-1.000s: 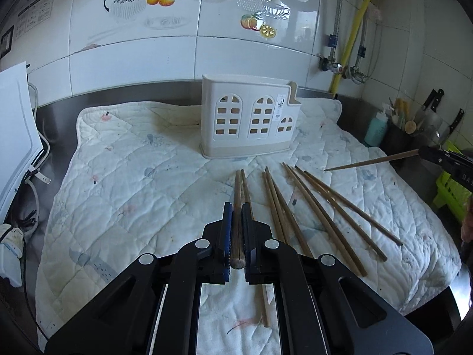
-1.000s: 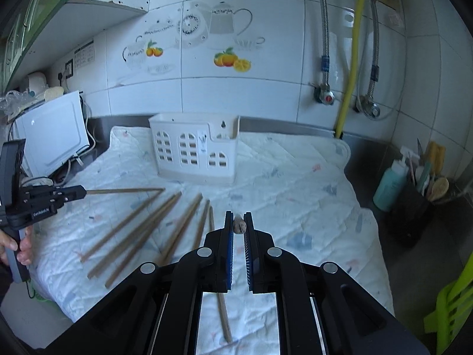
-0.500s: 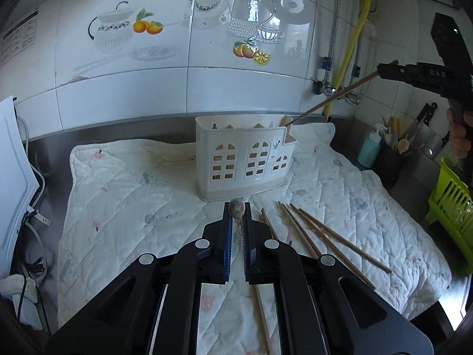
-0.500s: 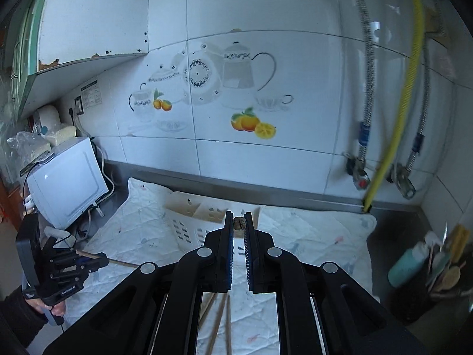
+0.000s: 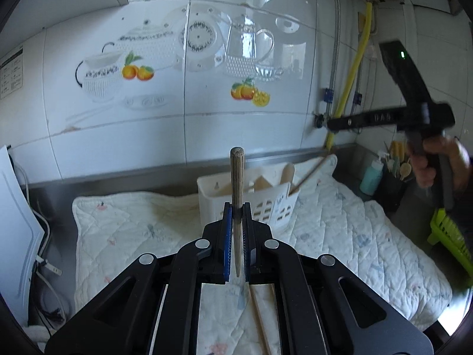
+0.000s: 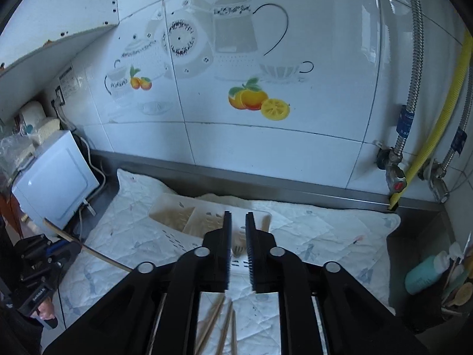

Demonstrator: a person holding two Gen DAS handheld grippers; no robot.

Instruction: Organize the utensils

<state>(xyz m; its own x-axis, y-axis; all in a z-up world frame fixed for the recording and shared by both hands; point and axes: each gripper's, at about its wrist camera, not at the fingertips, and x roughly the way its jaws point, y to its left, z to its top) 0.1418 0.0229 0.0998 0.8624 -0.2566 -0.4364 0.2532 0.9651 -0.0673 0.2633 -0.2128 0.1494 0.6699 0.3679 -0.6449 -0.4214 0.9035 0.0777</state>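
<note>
My left gripper (image 5: 236,207) is shut on a wooden chopstick (image 5: 237,174) that stands upright between its pads, held above the quilted mat in front of the white utensil holder (image 5: 245,198). In the left wrist view a chopstick (image 5: 310,173) leans out of the holder's right compartment, below my right gripper (image 5: 328,124). In the right wrist view my right gripper (image 6: 237,217) is open and empty, above the holder (image 6: 189,216). Several loose chopsticks (image 6: 224,325) lie on the mat below it. The left gripper (image 6: 69,241) with its chopstick shows at the lower left.
A white quilted mat (image 5: 340,230) covers the steel counter. A white appliance (image 6: 56,186) stands at the left. A teal bottle (image 5: 371,176) and a dark pot of utensils (image 5: 393,189) stand at the right, with a green rack (image 5: 449,233) beyond. Pipes and a yellow hose (image 6: 437,130) run down the tiled wall.
My right gripper has opened and its chopstick now rests in the holder. My left gripper has risen and tilted, so its chopstick now stands upright.
</note>
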